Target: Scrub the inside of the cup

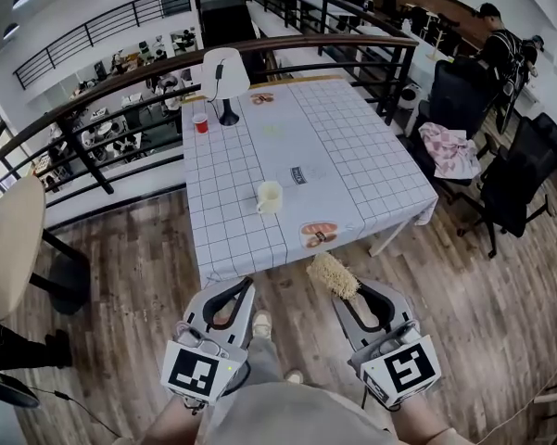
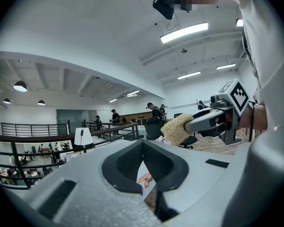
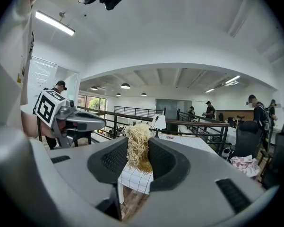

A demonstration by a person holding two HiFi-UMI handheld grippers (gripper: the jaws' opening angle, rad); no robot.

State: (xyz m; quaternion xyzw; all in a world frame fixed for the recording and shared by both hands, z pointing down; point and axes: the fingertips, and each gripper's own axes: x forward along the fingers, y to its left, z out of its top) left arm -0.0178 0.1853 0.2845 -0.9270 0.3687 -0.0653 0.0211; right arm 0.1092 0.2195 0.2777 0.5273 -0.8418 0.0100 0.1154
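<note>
A pale yellow cup point(image 1: 270, 197) stands on the table point(image 1: 352, 146), on its white grid cloth near the front edge. Both grippers hang over the wooden floor short of that edge, well apart from the cup. My left gripper point(image 1: 245, 285) point(image 2: 142, 143) is shut with nothing between its pads. My right gripper point(image 1: 356, 296) point(image 3: 138, 151) is shut on a scrub brush point(image 1: 334, 274) point(image 3: 139, 144), whose straw-coloured bristle head sticks out past the jaws towards the table. From the left gripper view the brush point(image 2: 176, 129) shows at the right. No cup shows in either gripper view.
On the table's far left are a white lamp point(image 1: 225, 82) and a small red cup point(image 1: 201, 123). A black railing point(image 1: 120, 91) runs behind the table. Black chairs, one draped with a pink cloth point(image 1: 449, 148), stand at the right. A round tabletop point(image 1: 9, 244) is at the left.
</note>
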